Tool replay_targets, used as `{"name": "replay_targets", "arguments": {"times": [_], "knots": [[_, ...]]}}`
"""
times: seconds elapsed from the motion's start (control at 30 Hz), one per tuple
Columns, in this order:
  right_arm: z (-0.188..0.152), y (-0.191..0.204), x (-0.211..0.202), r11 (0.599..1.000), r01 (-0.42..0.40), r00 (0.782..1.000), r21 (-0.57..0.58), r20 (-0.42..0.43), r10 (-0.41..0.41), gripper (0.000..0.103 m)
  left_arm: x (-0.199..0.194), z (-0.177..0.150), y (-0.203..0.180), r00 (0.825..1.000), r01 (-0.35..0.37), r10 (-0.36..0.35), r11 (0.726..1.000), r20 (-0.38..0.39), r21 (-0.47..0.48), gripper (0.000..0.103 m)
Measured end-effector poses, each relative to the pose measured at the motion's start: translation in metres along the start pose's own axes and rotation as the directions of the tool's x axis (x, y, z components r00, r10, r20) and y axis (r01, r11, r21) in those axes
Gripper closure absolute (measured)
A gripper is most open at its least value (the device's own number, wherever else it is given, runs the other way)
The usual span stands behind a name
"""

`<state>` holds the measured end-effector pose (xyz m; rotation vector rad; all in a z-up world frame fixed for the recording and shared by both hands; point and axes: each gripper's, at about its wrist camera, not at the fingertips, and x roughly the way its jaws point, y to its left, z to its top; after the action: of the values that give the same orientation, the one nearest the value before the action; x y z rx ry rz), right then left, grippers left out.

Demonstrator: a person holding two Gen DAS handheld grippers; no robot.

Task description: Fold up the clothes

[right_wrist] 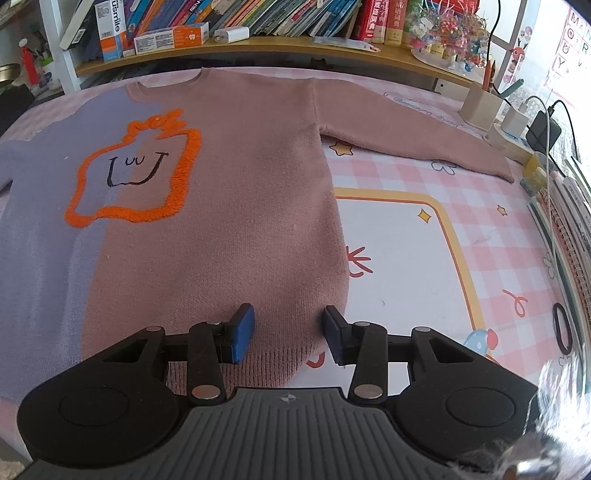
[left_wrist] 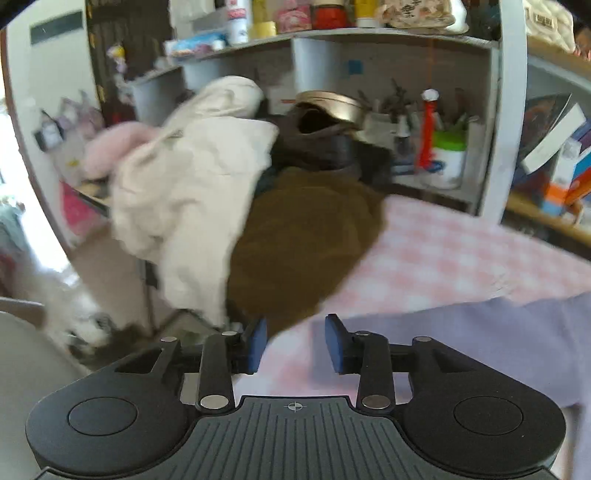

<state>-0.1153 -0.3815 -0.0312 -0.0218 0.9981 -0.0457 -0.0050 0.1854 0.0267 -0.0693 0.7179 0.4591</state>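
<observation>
Through the left wrist view, I am seeing my left claw (left_wrist: pixel 295 341) sitting with its jaws apart and nothing between the blue pads (left_wrist: pixel 258 343). It is hovering over the near edge of the counter (left_wrist: pixel 443 243), which is wearing a pink checked cover. The lavender part of the sweater (left_wrist: pixel 480 339) is lying at the lower right of the frame, reaching in behind the right-hand pad; I cannot tell whether the pad is touching it. Above the claw, in the middle of the frame, a brown garment (left_wrist: pixel 295 236) is lying heaped at the counter's far end, with a cream garment (left_wrist: pixel 184 192) draped over its left side and a dark garment (left_wrist: pixel 317 147) piled behind it. Grey shelves (left_wrist: pixel 369 40) crowded with small items are filling the top of the frame. The whole view is looking blurred.

Through the right wrist view, I am seeing my right claw (right_wrist: pixel 289 338) also standing open and holding nothing. The sweater (right_wrist: pixel 229 206) is lying flat and spread out on the counter (right_wrist: pixel 406 258), taking up the left and centre of the frame. Its left part is lavender, the rest dusty pink, and an orange fuzzy outline with a drawn face (right_wrist: pixel 135 170) is sitting on the chest at the centre left. One sleeve (right_wrist: pixel 413 129) is stretching out toward the upper right. The claw is hovering at the ribbed hem (right_wrist: pixel 273 365), low in the frame near the sweater's lower right corner, with the pads straddling the fabric. A bookshelf (right_wrist: pixel 258 22) is running along the top of the frame.
</observation>
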Motion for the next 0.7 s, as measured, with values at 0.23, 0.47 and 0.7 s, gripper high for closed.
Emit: {"name": "replay_targets", "arguments": {"times": [0.23,0.47,0.7], "knots": [[0.002,0.006,0.002,1.0,0.011,1.0,-0.017,-0.005,-0.011,0.064,-0.03,-0.066,-0.082,0.891,0.434,-0.432,0.901,-0.141,-0.023,0.067],[0.002,-0.014,-0.007,0.998,0.022,1.0,0.064,0.022,-0.023,0.069,-0.014,-0.073,-0.156,0.837,0.517,-0.514,0.855,-0.187,-0.038,0.062],[-0.009,-0.024,-0.008,0.992,-0.002,1.0,0.125,0.017,0.0,0.079,-0.005,-0.066,-0.191,0.82,0.548,-0.538,0.836,-0.195,-0.003,0.068]]}}
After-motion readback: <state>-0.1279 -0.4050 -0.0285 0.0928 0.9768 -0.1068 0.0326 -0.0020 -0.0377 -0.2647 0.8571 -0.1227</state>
